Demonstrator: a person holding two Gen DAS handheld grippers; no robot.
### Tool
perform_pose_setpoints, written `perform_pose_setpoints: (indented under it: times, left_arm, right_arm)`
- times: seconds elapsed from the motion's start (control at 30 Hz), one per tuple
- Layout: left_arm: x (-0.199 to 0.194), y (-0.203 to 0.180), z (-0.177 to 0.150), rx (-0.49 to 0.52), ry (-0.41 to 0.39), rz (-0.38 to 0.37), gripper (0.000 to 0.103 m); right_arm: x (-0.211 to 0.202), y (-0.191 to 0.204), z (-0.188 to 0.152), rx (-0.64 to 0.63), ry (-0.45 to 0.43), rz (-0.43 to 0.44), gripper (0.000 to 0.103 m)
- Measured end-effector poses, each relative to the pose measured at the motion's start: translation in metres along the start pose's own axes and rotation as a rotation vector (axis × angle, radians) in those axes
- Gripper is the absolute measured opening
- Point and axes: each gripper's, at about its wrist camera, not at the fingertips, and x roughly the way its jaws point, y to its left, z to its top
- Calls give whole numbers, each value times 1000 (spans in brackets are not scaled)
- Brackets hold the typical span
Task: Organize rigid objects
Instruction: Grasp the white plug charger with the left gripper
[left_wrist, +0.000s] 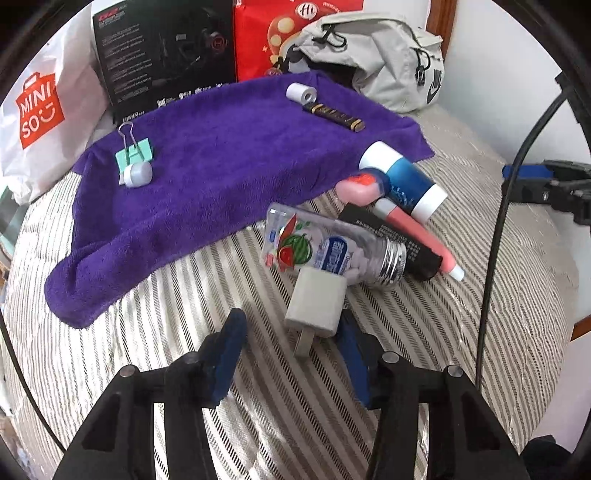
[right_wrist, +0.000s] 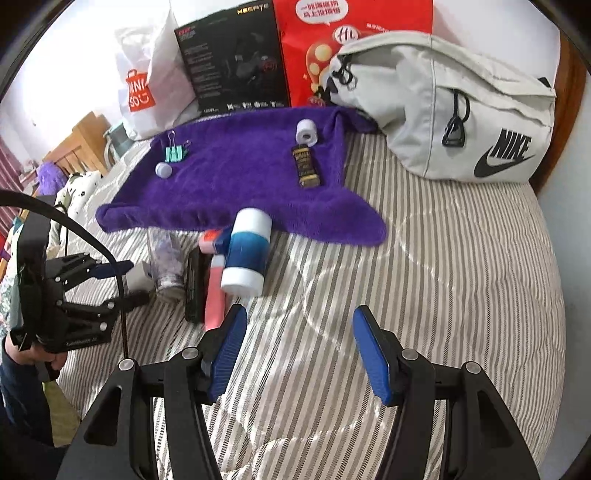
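My left tongs (left_wrist: 291, 332) are spread wide around a white charger (left_wrist: 317, 307) lying on the striped bed (left_wrist: 184, 332), its metal prongs pointing toward me; the right pad sits at its side, the left pad apart. It is a small rounded block, leaning against a clear pill bottle (left_wrist: 332, 251) with a watermelon label. My right tongs (right_wrist: 301, 332) hang open and empty near a blue-and-white tube (right_wrist: 246, 254). A purple towel (left_wrist: 207, 177) lies beyond.
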Motion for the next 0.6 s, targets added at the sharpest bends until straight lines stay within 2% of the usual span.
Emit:
perform_pose_setpoints:
  times: [0.13,0.23,0.33,0.6]
  left_arm:
    - [2,-2,4,6,-3,-40,44]
    - [4,-7,7,31,-2,-23,41]
    - [5,-10,9,39,-1,-25,29]
    - [0,-3,4,2,13,-34,28]
  right_arm:
    - [7,0,-3,9,21,-5,59]
    - [11,1,-3,9,28,2,59]
    - [14,5,-1,7,26,18,59]
    - [33,23,18,20,-6,86,59]
